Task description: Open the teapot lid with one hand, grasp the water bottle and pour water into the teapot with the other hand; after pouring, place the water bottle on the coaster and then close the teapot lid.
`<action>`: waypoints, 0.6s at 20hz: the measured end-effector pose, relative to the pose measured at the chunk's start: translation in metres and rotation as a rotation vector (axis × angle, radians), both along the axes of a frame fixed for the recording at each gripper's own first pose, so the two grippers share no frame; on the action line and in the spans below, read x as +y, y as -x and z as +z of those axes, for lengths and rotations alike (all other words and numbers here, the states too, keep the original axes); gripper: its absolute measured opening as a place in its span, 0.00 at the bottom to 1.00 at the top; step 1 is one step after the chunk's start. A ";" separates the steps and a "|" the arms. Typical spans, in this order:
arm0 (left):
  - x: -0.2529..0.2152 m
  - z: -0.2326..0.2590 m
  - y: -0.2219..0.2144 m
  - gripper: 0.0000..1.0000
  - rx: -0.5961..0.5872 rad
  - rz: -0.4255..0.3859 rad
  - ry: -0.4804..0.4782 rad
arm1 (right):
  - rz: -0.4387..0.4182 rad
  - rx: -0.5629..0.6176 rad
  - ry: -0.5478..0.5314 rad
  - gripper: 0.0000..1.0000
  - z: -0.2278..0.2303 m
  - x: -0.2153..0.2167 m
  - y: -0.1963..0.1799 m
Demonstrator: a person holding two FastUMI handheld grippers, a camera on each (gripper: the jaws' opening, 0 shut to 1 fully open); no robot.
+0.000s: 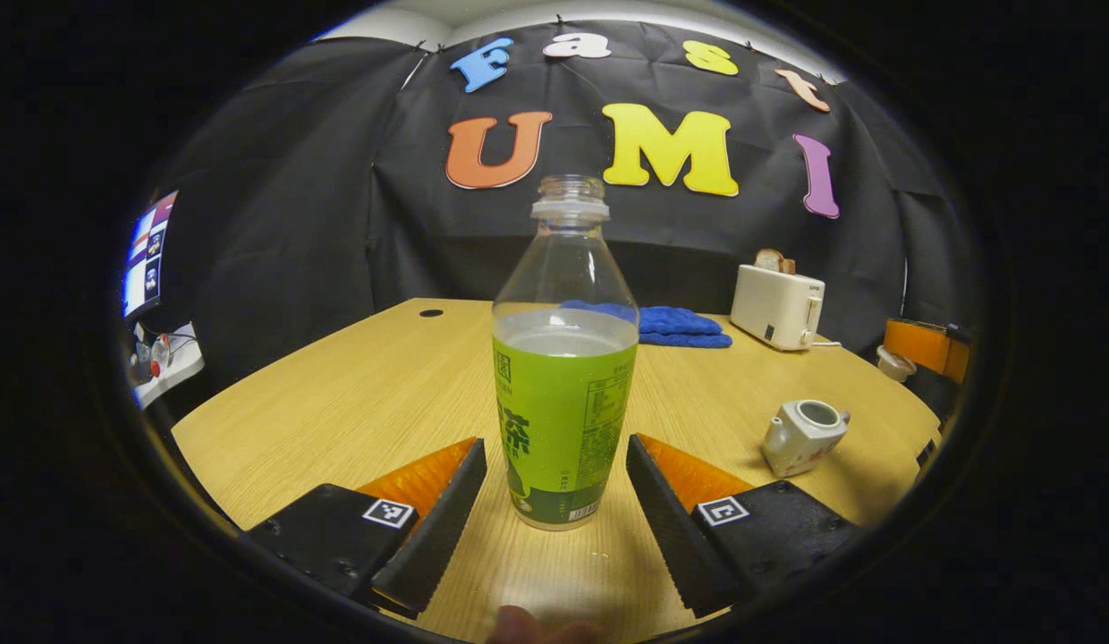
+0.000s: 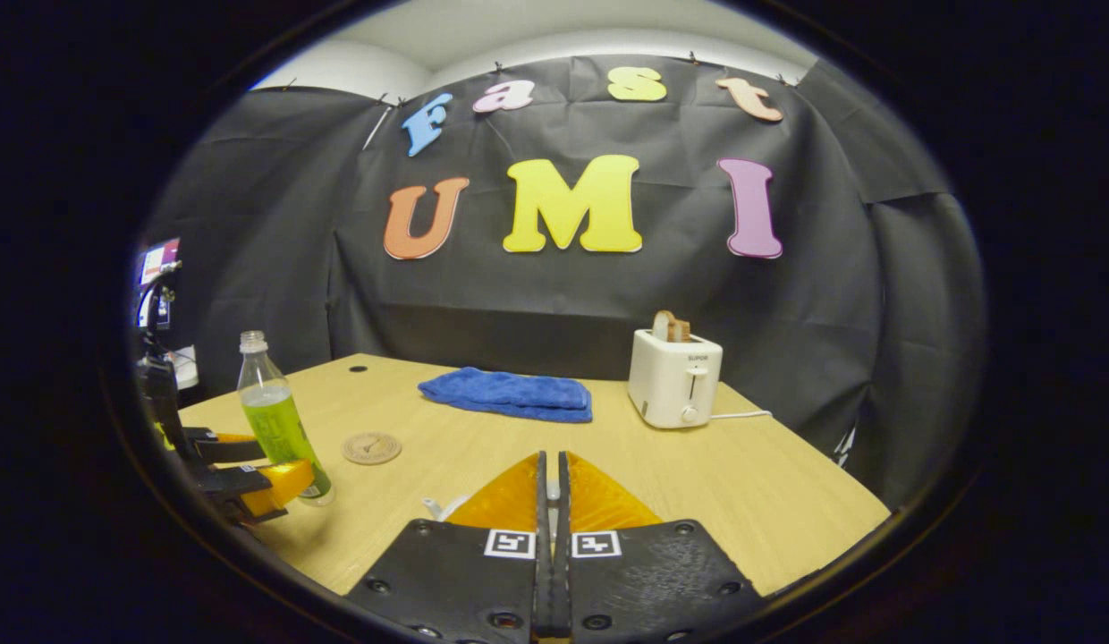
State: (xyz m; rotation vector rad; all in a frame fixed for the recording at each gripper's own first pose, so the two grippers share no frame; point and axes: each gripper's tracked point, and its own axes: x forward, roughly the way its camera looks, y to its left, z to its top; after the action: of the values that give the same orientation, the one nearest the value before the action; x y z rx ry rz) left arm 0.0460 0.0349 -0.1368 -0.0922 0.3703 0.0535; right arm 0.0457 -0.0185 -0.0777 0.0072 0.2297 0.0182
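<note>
- The left gripper (image 1: 555,501) has its fingers spread wide, one on each side of the water bottle's (image 1: 563,376) lower body, with a clear gap on both sides; neither finger touches it.
- The bottle stands upright on the surface (image 1: 358,402), cap off, partly filled, and sits squarely between the fingers.
- The right gripper (image 2: 552,501) has its fingers pressed together. A thin pale sliver shows in the seam between them, likely the teapot lid's knob, but it is too small to be sure.
- The teapot (image 1: 800,436) stands ahead and to the right of the left fingers, its mouth open and no lid on it.
- Judged from this, the lid step looks done and the bottle grasp is in hand.
- The next move calls for closing the left fingers squarely on the labelled body, firmly enough to lift a smooth, part-full bottle without crushing it, then carrying it right to the teapot's small mouth.
- The coaster (image 2: 372,447) lies flat on the surface just beyond the bottle in the right gripper view, ahead and left of the right fingers.
- Farther out, a folded blue towel (image 2: 510,394) lies near the far edge, and a white toaster (image 2: 673,378) with bread in its slot stands to its right.
- The surface is pale wood grain with a cable hole at the far left corner; black cloth walls the booth behind, and a lit screen (image 1: 148,255) sits at far left.
</note>
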 end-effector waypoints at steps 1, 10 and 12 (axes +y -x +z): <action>0.000 0.001 0.000 0.99 -0.001 -0.001 -0.004 | -0.002 0.000 0.001 0.00 0.000 -0.002 0.000; 0.008 0.008 -0.005 0.78 0.049 -0.017 -0.161 | -0.004 0.007 -0.016 0.00 -0.003 -0.019 0.007; 0.011 0.018 -0.006 0.76 0.051 -0.028 -0.240 | -0.003 0.006 -0.017 0.00 -0.003 -0.025 0.007</action>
State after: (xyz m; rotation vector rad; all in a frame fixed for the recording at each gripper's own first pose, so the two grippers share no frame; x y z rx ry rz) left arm 0.0521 0.0458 -0.1191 0.1515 0.4134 0.0720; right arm 0.0391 -0.0430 -0.0803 0.0242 0.2353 0.0169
